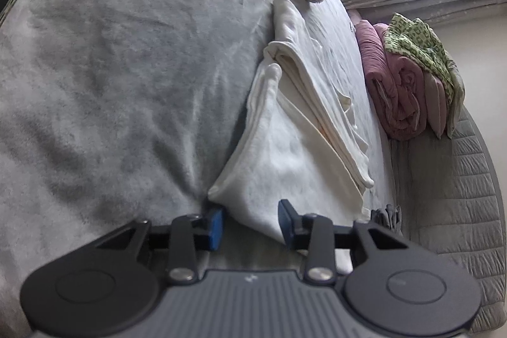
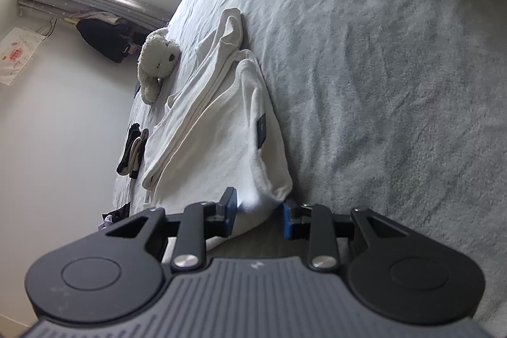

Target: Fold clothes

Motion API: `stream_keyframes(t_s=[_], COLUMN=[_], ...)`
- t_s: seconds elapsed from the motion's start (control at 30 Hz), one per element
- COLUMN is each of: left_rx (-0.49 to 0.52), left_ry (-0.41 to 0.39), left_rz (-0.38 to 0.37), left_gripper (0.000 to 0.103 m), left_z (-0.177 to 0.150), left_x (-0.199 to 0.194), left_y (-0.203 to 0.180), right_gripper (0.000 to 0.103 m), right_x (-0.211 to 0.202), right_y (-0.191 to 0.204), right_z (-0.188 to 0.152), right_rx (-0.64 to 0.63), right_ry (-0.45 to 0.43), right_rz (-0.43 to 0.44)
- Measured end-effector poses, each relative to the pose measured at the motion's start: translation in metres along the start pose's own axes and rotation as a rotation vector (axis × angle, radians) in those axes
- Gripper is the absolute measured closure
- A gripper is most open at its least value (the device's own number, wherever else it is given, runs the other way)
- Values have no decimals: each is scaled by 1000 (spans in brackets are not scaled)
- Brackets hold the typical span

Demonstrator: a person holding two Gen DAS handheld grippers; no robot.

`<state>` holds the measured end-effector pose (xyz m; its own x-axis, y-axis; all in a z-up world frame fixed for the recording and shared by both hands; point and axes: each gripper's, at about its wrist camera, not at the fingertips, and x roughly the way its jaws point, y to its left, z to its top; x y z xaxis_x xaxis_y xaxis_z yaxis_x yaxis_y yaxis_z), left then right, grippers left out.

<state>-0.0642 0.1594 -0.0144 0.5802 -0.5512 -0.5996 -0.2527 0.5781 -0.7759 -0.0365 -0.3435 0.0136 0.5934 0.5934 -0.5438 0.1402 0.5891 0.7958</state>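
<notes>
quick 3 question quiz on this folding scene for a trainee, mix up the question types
1. True or false: a dark label shows on the white garment.
2. What lies on top of the pink quilt? A) socks B) a green cloth C) a plush toy
3. In a word, what is between the right tongs?

Key: 1 true. 2 B. 3 the garment; its near folded edge fills the gap between the pads.
</notes>
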Motion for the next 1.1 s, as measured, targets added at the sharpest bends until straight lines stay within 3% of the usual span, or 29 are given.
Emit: stream_keyframes(t_s=[0.13,0.2,0.63,0.77,0.93,1.1], left_rx=[-14,-21,-6,45,52,-10], left_ry=[-4,-8,-46,-74,-129,-215], left_rz=[1,18,24,47,41,10], left_gripper=[70,80,83,91,95,97], left_z=[1,0,-3,-6,-9,-20], left_x=[-1,-2,-7,-10,-17,-29], left_y=[4,6,5,-3,-12,-16], right_gripper=[70,71,71,86,90,90], right_x=[0,0,0,-3,-11,-16], right_y=[1,1,3,9,16,20], right_z=[0,-1,-3,-5,-4,-4], right_rx=[-9,-11,-20,-57,-81,-91], right_ry=[0,-1,-13,-31,-76,-114], right_rz=[-1,-2,0,-7,28,58])
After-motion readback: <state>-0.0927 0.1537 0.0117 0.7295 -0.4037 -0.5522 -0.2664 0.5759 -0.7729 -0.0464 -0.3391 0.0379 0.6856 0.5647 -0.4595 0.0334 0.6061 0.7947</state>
